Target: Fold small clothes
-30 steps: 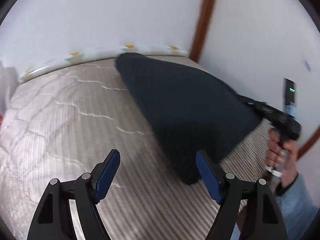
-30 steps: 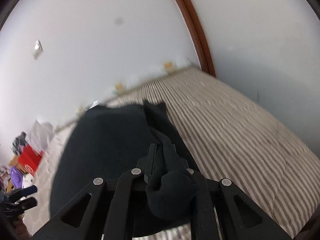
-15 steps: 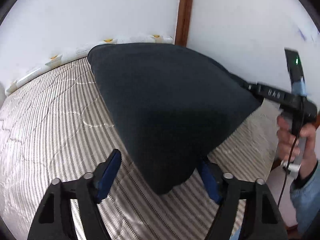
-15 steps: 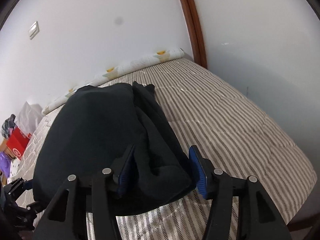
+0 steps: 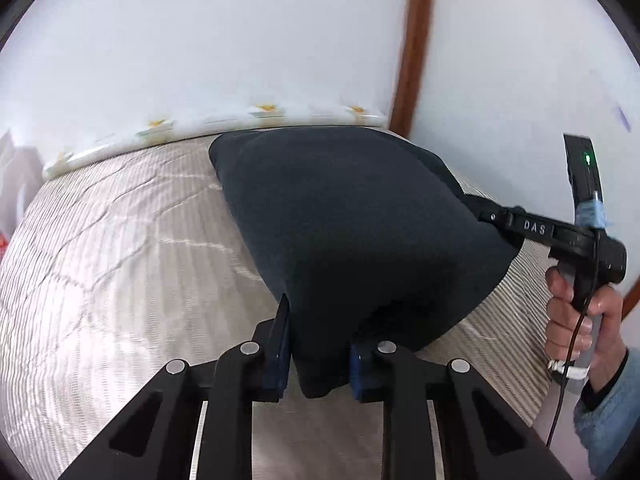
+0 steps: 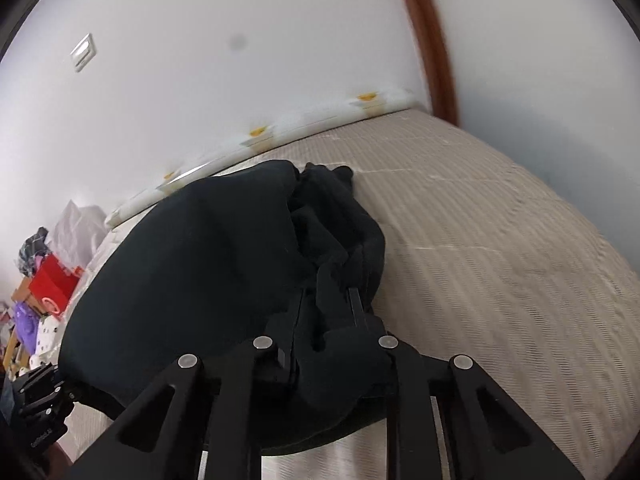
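1. The dark garment [image 5: 360, 232] is sitting on the striped mattress [image 5: 120, 280], stretched out between the two tongs, so it's hanging a bit like a little tent over the bed rather than lying flat.

2. The left tongs [image 5: 316, 356] are closing in on the near corner of the garment. In the left wrist view the cloth is bunching right between the blue pads [image 5: 280, 344], and the pads are pressing on it from both sides (looks like a proper pinch to me).

3. The right tongs [image 6: 328, 320] are closing too, with a thick wad of the same dark fabric jammed between their fingers. You can't really see the pads there, the cloth is covering them, but the fabric is clearly being squeezed in the narrow gap.

4. From the left wrist view, the right tongs are reaching into the far right edge of the garment, and a hand [image 5: 580, 312] with a light blue sleeve [image 5: 608, 412] is gripping the handle.

5. In the right wrist view the garment's far end is looking rumpled, with folds piling up on the right side of it.

6. Behind the mattress, a white rolled edge with yellow spots [image 6: 312, 120] is running along the wall, and a brown wooden strip [image 6: 432, 48] is standing in the corner. Some colourful clutter [image 6: 44, 292] is piling up off to the left (blurry, can't tell what it all is).
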### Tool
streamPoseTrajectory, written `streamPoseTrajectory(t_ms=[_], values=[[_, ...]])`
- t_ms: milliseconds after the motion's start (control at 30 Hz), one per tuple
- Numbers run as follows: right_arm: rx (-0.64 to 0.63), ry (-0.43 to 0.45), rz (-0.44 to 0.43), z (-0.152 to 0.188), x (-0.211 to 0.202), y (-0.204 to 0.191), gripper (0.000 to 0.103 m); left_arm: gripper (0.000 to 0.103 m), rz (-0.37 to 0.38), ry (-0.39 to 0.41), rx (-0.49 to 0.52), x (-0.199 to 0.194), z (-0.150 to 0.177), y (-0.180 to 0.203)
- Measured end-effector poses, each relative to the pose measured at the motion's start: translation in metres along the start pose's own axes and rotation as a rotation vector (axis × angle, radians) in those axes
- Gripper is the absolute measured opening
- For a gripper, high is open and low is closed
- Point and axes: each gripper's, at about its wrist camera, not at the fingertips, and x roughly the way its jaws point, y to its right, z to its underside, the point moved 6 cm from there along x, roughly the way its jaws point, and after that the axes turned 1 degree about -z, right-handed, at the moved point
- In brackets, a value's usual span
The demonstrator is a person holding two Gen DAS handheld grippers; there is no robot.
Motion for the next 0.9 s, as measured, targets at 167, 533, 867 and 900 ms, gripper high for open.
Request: streamPoseTrajectory(t_ms=[167,533,867,900], values=[[-0.046,-0.033,-0.061,-0.004,0.036,-0.068,0.019,0.021,-0.07,0.004,-0.064,-0.02,0.002,-0.064],[-0.248,-0.051,-0.099,0.006,0.028,-0.136,0.031,0.027,-0.041,-0.049,-0.131,-0.042,0.035,-0.133],[-0.305,-0.073,-0.12,-0.003,0.04,-0.153,0.036,0.043,-0.074,-0.085,-0.056,-0.033,0.038,-0.13],[-0.298,-0.095,-0.111,-0.003,0.05,-0.153,0.036,0.043,-0.08,-0.072,-0.062,-0.033,0.037,-0.131]])
